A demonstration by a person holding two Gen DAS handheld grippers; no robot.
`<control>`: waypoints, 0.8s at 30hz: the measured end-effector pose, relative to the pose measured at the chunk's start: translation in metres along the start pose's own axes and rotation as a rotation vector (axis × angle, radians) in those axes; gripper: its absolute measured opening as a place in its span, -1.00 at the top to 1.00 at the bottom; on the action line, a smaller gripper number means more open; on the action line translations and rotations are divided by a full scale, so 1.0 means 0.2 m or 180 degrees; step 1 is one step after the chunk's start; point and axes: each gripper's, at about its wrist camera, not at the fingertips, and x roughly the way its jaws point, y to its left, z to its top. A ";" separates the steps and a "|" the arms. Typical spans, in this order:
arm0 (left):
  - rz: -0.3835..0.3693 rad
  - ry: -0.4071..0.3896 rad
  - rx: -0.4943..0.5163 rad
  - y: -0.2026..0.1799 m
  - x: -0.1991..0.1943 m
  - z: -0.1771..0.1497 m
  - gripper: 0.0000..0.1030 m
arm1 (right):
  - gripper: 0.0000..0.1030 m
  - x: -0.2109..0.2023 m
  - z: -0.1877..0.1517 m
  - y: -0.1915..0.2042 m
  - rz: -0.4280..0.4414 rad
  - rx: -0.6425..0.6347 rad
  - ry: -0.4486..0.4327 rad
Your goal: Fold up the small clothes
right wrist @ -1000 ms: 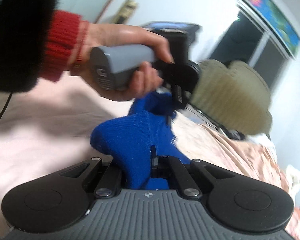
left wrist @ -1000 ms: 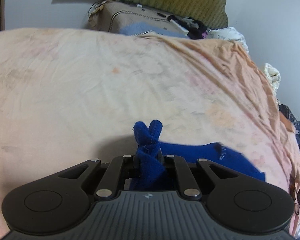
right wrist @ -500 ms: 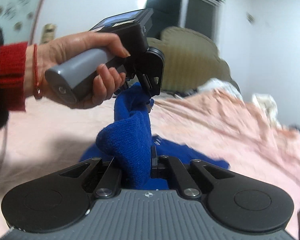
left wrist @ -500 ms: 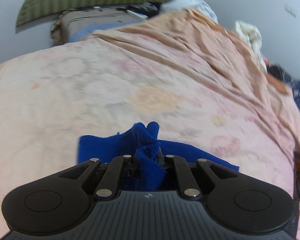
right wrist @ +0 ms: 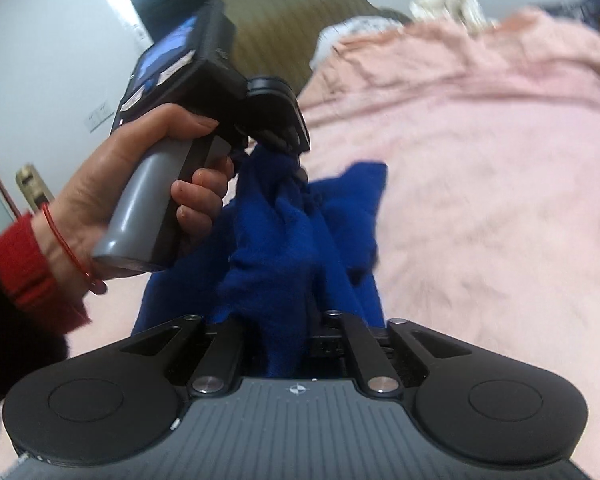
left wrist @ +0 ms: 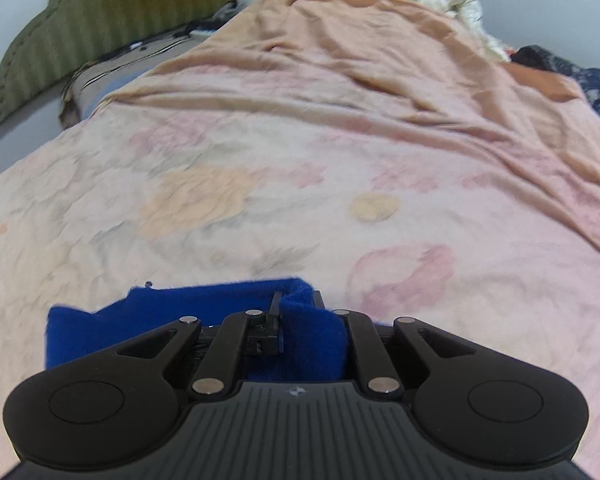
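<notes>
Blue knit garment (right wrist: 284, 240) hangs bunched between your two claws above the pink bedspread (left wrist: 300, 160), part of it already lying on the bed. Left claw (left wrist: 296, 312) looks clamped on a fold of the cloth; right claw (right wrist: 284, 344) is closed on another bunch. Lower both together, keep the held edges level and taut, and lay them flat before letting go. No legible brand or writing; the left unit's screen (right wrist: 168, 52) is blurred.

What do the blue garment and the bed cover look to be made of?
Blue garment: seemingly a thick fleece or soft knit, matte with a fuzzy nap and soft bunched folds. Bed cover: probably thin woven cotton, matte, with a faded floral print and fine creases; the blur leaves the weave unclear.
</notes>
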 end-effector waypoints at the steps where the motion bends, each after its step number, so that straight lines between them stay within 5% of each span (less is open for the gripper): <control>1: -0.0023 0.0011 -0.0031 -0.01 0.01 0.01 0.68 | 0.54 0.00 -0.01 -0.02 0.0019 0.0076 0.0026; 6: -0.0385 -0.0113 -0.0485 0.09 -0.03 0.06 0.38 | 0.48 -0.02 -0.02 -0.08 0.0130 0.0263 0.0075; 8: -0.0563 -0.0190 -0.0692 0.14 -0.06 0.08 -0.10 | 0.45 -0.04 -0.02 -0.10 0.0152 0.0349 0.0074; 10: -0.0485 -0.0310 -0.0797 0.18 -0.11 0.09 -0.40 | 0.43 -0.05 -0.01 -0.12 0.0184 0.0459 0.0069; 17: 0.0023 -0.0545 -0.0304 0.26 -0.33 -0.05 -0.41 | 0.31 -0.09 -0.01 -0.17 0.0263 0.0777 0.0065; 21: 0.0222 -0.0622 0.0038 0.30 -0.46 -0.28 -0.46 | 0.74 -0.08 -0.01 -0.19 0.0305 0.0936 0.0113; 24: 0.0324 -0.0683 0.0137 0.33 -0.56 -0.46 -0.49 | 0.79 -0.07 -0.02 -0.21 0.0345 0.1058 0.0160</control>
